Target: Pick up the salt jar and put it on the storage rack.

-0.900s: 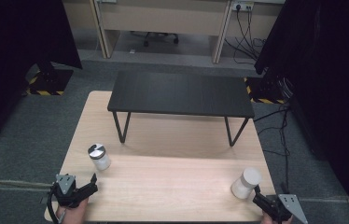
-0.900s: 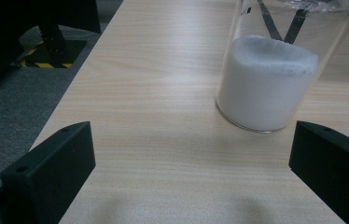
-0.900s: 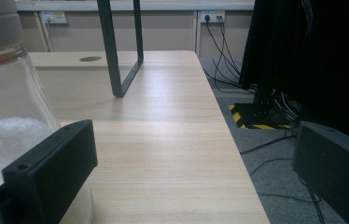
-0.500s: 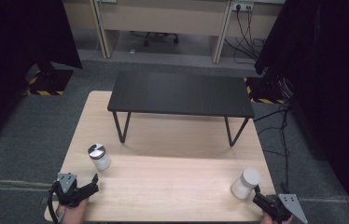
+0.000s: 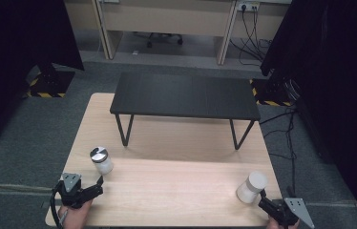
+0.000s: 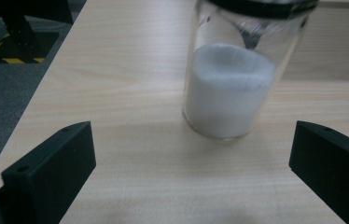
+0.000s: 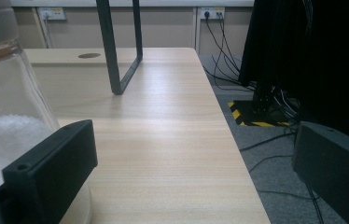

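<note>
High view puts your left gripper [image 5: 99, 183] at the near left corner of the table [image 5: 176, 191], jaws spread and pointing at the jar with the metal lid [image 5: 101, 160], which stands just ahead of the tips and apart from them. Your right gripper [image 5: 264, 202] sits at the near right corner, jaws likewise spread, with the white-capped jar [image 5: 251, 187] just beyond and to the left of its tips.

Left gripper view shows that jar [image 6: 238, 74] ahead of the gap, somewhat toward the right-hand jaw, with bare wood between it and both pads. Nothing is held. It is clear glass, about half full of white grains (its lid is cut off at the top of the picture).

Right gripper view shows the other jar [image 7: 9, 112] off the line of the jaws entirely: it bulges outside and behind the left-hand jaw, and the gap between the pads looks out over empty table toward the black bench leg [image 7: 116, 46].

My worry is on the right. If you push straight forward from there, the left-hand jaw would likely shoulder the jar aside or tip it rather than take it in, and it stands near the table's edge. Swing the gripper until the jar is centred first. On the left, closing too early could pinch one side of the glass and skid it away.
</note>
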### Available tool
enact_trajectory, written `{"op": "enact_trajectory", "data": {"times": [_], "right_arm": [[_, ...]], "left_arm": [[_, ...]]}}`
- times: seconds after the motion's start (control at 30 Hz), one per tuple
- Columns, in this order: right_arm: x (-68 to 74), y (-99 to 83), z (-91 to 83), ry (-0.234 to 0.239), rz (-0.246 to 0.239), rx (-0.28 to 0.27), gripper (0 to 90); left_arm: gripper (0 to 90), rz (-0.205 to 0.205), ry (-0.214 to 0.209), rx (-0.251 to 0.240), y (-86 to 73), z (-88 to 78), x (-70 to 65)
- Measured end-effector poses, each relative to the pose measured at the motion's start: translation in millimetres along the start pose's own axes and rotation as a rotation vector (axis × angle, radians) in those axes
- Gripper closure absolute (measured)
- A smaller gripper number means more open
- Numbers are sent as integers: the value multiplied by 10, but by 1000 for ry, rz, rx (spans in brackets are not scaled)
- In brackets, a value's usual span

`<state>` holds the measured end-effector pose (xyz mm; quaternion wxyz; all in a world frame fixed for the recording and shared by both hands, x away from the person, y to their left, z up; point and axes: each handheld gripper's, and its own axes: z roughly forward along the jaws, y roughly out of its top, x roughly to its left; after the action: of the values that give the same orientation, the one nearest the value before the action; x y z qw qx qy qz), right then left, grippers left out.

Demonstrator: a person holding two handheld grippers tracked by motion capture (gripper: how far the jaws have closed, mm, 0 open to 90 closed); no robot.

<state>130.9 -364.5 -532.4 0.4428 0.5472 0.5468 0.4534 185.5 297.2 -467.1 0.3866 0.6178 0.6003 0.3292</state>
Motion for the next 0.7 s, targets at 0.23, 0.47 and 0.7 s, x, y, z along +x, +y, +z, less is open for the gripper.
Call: {"op": "enact_trajectory", "data": {"times": [0.23, 0.47, 0.7], "right_arm": [[-9, -6, -2, 3, 1, -3, 2], [-11, -5, -3, 4, 4, -3, 2], [-13, -6, -3, 4, 6, -4, 2]], "left_arm": [[0, 19, -24, -8, 89, 42, -54], [0, 33, -41, 2, 197, 143, -111], [0, 26, -35, 24, 290, 229, -145]]}}
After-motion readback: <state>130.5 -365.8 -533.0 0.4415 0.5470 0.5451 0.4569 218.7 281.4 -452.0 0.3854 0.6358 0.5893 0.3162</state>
